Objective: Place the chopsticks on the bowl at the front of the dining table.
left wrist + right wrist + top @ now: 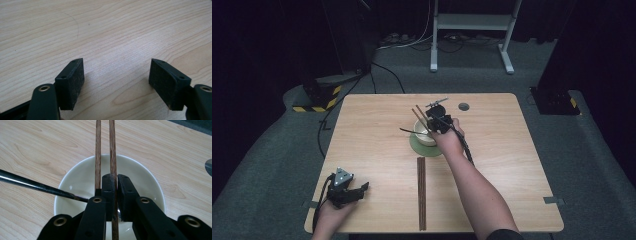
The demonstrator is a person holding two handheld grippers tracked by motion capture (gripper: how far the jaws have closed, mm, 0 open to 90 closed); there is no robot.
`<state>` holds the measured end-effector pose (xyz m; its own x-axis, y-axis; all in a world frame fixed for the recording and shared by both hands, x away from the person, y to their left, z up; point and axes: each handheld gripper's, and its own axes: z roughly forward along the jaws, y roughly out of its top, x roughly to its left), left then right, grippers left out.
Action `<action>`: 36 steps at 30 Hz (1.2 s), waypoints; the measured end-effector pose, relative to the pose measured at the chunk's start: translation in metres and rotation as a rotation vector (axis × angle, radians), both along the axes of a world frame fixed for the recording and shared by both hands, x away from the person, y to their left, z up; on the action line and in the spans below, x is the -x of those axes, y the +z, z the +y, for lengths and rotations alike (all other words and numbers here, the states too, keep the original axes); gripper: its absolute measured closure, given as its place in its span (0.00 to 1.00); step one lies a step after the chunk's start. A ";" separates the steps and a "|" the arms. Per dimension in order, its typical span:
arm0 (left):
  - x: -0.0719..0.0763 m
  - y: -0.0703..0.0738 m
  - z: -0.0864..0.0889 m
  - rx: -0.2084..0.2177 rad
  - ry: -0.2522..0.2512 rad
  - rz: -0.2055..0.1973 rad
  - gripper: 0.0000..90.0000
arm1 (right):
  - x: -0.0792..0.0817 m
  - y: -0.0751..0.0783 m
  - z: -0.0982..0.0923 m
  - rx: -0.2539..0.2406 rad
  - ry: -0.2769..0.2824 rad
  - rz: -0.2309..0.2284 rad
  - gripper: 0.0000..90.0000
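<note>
Resting on the table's point(377, 120) near left corner, the left gripper point(116, 75) has its jaws spread wide over bare wood. Further right, a second pair of brown chopsticks point(421, 192) lies flat toward the near edge. Beyond it, the right gripper point(117, 183) is clenched on one brown chopstick point(113, 150), its twin point(98, 150) just beside the jaw, above the white bowl point(150, 180) holding a black utensil point(37, 185).

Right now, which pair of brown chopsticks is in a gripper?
The pair over the white bowl, chopsticks clamped in the right gripper. The other pair lies flat on the table, untouched.
</note>
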<state>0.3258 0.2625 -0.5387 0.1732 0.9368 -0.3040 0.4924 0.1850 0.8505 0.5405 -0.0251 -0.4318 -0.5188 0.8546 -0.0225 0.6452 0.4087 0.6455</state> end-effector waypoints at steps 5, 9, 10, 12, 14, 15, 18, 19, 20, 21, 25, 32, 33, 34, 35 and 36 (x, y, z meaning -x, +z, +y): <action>0.000 0.000 0.000 0.002 0.001 0.000 0.32 | -0.002 -0.002 0.004 0.000 0.001 0.015 0.93; 0.000 0.000 0.000 0.003 -0.001 0.000 0.32 | -0.001 -0.003 0.006 0.014 0.009 0.010 0.93; 0.000 0.000 0.000 0.003 -0.002 0.001 0.32 | -0.001 -0.004 0.005 0.020 0.010 0.009 0.93; 0.000 0.000 0.000 -0.003 -0.004 0.003 0.32 | -0.001 -0.003 0.005 0.014 0.004 0.011 0.93; 0.000 0.000 0.000 -0.002 -0.003 0.002 0.32 | 0.000 -0.003 0.005 0.012 0.003 0.011 0.93; 0.000 0.000 0.000 -0.002 -0.003 0.003 0.32 | 0.000 -0.003 0.005 0.012 0.004 0.013 0.93; 0.000 0.000 0.001 -0.014 -0.010 0.004 0.32 | 0.000 -0.003 0.004 0.015 0.005 0.012 0.93; 0.000 0.000 0.001 -0.014 -0.007 0.002 0.32 | 0.000 -0.004 0.004 0.013 0.004 0.013 0.93; 0.000 0.000 0.001 -0.013 -0.007 0.002 0.32 | 0.000 -0.004 0.004 0.013 0.003 0.015 0.93; 0.000 0.000 0.001 -0.013 -0.007 0.002 0.32 | 0.000 -0.004 0.005 0.010 -0.001 0.018 0.93; 0.000 0.000 0.001 -0.013 -0.007 0.002 0.32 | 0.000 -0.006 0.004 0.018 0.005 0.024 0.93; 0.000 0.000 0.001 -0.010 -0.012 0.003 0.32 | 0.002 -0.004 0.000 -0.007 -0.002 0.007 0.86; 0.000 0.000 0.000 -0.001 -0.007 -0.002 0.32 | 0.003 -0.003 -0.001 -0.011 0.000 0.001 0.86; 0.000 0.000 0.000 -0.011 -0.011 0.003 0.32 | 0.005 -0.002 -0.003 -0.005 0.001 -0.005 0.86; 0.000 0.000 0.000 -0.015 -0.013 0.003 0.32 | 0.008 0.000 -0.005 -0.014 -0.001 -0.014 0.86; 0.000 0.000 0.001 -0.020 -0.017 0.007 0.32 | 0.011 0.001 -0.007 -0.024 0.002 -0.018 0.86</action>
